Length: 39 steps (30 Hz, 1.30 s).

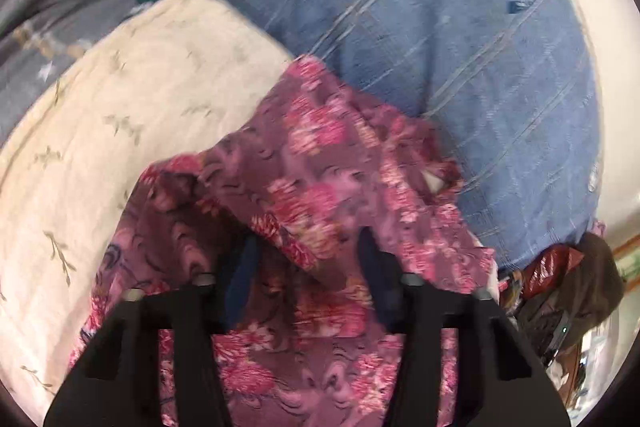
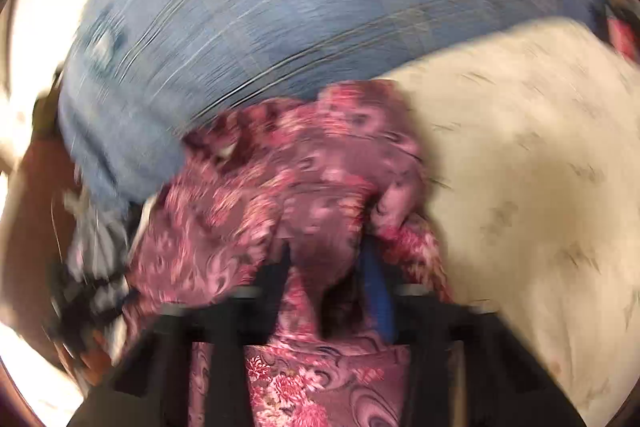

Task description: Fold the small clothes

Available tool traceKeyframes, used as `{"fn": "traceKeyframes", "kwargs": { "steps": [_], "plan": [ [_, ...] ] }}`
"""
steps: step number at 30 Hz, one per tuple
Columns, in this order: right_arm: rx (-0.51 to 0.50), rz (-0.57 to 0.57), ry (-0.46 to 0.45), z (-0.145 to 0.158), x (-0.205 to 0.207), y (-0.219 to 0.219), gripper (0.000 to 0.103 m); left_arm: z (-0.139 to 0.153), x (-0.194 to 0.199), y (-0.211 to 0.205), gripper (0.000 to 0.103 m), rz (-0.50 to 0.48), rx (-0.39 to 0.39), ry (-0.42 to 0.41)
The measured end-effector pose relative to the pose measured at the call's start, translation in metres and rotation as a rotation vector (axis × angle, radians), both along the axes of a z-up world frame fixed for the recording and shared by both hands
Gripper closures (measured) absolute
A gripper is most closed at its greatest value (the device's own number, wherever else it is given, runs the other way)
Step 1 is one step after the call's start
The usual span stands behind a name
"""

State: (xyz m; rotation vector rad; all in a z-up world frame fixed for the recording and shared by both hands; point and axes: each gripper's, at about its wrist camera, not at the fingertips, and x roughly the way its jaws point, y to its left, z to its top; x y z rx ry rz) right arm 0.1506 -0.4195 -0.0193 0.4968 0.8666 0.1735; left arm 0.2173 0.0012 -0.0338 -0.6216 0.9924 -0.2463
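The pink flower cloth (image 1: pixel 320 187) is bunched on the blue cover (image 1: pixel 440 47) & pinched by the right gripper (image 2: pixel 328 259), w/ the left gripper (image 1: pixel 308 255) spread wide, so it could be dropped or folded crooked.

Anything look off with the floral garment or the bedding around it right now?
Nothing damaged or spilled. The pink floral garment lies bunched and rumpled, not flat, across the cream quilt and blue blanket. The right gripper has a fold of it between its fingers; that view is blurred.
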Motion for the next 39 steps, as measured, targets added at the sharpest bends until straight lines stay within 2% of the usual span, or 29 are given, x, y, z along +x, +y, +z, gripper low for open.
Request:
{"fn": "traceKeyframes", "kwargs": {
  "steps": [1, 3, 4, 5, 6, 7, 8, 9, 11, 12, 13, 14, 15, 16, 17, 18, 20, 23, 24, 25, 28, 32, 36, 39],
  "plan": [
    [0.001, -0.007, -0.083, 0.014, -0.004, 0.000, 0.097, 0.005, 0.000, -0.001, 0.065, -0.004, 0.033, -0.017],
    [0.032, -0.036, -0.158, 0.026, -0.009, -0.008, 0.097, 0.008, 0.003, -0.006, 0.064, -0.007, 0.123, -0.031],
    [0.044, -0.053, -0.164, 0.024, -0.007, -0.012, 0.097, 0.003, 0.007, -0.008, 0.064, -0.012, 0.144, -0.016],
    [0.042, -0.071, -0.135, 0.015, -0.002, -0.018, 0.097, -0.004, 0.012, -0.008, 0.064, -0.015, 0.163, 0.015],
    [0.001, -0.087, -0.067, -0.001, 0.004, -0.021, 0.097, -0.016, 0.018, -0.010, 0.065, -0.028, 0.193, 0.076],
    [-0.040, -0.087, -0.003, -0.014, 0.008, -0.021, 0.096, -0.022, 0.019, -0.011, 0.066, -0.040, 0.198, 0.093],
    [-0.065, -0.063, 0.080, -0.028, 0.011, -0.024, 0.096, -0.017, 0.015, -0.011, 0.066, -0.042, 0.208, 0.072],
    [-0.050, -0.068, 0.057, -0.027, 0.007, -0.027, 0.096, -0.010, 0.009, -0.010, 0.066, -0.058, 0.205, 0.070],
    [0.020, -0.105, 0.004, -0.013, -0.012, -0.034, 0.087, 0.001, -0.005, -0.006, 0.066, -0.088, 0.131, 0.037],
    [0.053, -0.105, -0.027, -0.008, -0.019, -0.035, 0.087, 0.008, -0.014, -0.006, 0.063, -0.103, 0.103, 0.010],
    [0.080, -0.096, -0.066, -0.002, -0.027, -0.035, 0.087, 0.012, -0.018, -0.008, 0.056, -0.112, 0.108, -0.003],
    [0.080, -0.083, -0.094, 0.000, -0.035, -0.032, 0.087, 0.013, -0.020, -0.014, 0.052, -0.124, 0.128, -0.010],
    [0.071, -0.074, -0.084, -0.001, -0.035, -0.027, 0.087, 0.010, -0.021, -0.021, 0.051, -0.144, 0.156, -0.005],
    [0.052, -0.053, -0.036, -0.011, -0.031, -0.022, 0.087, 0.002, -0.018, -0.032, 0.051, -0.174, 0.194, 0.027],
    [0.017, -0.044, 0.037, -0.023, -0.027, -0.020, 0.093, -0.011, -0.014, -0.043, 0.051, -0.203, 0.234, 0.088],
    [0.013, -0.041, 0.044, -0.028, -0.029, -0.020, 0.097, -0.017, -0.013, -0.049, 0.052, -0.215, 0.254, 0.114],
    [0.027, -0.054, 0.034, -0.019, -0.037, -0.020, 0.091, -0.005, -0.022, -0.054, 0.052, -0.224, 0.320, 0.074],
    [0.040, -0.058, 0.023, -0.005, -0.060, -0.020, 0.077, 0.013, -0.038, -0.039, 0.052, -0.256, 0.228, 0.085],
    [0.020, -0.057, 0.032, -0.002, -0.071, -0.022, 0.068, 0.020, -0.046, -0.028, 0.052, -0.253, 0.227, 0.088],
    [0.002, -0.058, 0.044, 0.002, -0.082, -0.023, 0.064, 0.026, -0.054, -0.019, 0.050, -0.252, 0.231, 0.083],
    [-0.027, -0.050, 0.070, 0.000, -0.126, -0.030, 0.063, 0.031, -0.082, 0.016, 0.042, -0.238, 0.265, 0.102],
    [-0.059, -0.046, 0.102, -0.011, -0.179, -0.033, 0.063, 0.014, -0.118, 0.062, 0.042, -0.211, 0.266, 0.184],
    [0.010, -0.032, 0.126, -0.030, -0.224, -0.032, 0.063, -0.012, -0.158, 0.097, 0.042, -0.188, 0.189, 0.272],
    [0.083, 0.006, 0.125, -0.039, -0.253, -0.027, 0.061, -0.031, -0.183, 0.099, 0.042, -0.204, 0.146, 0.317]
  ]
}}
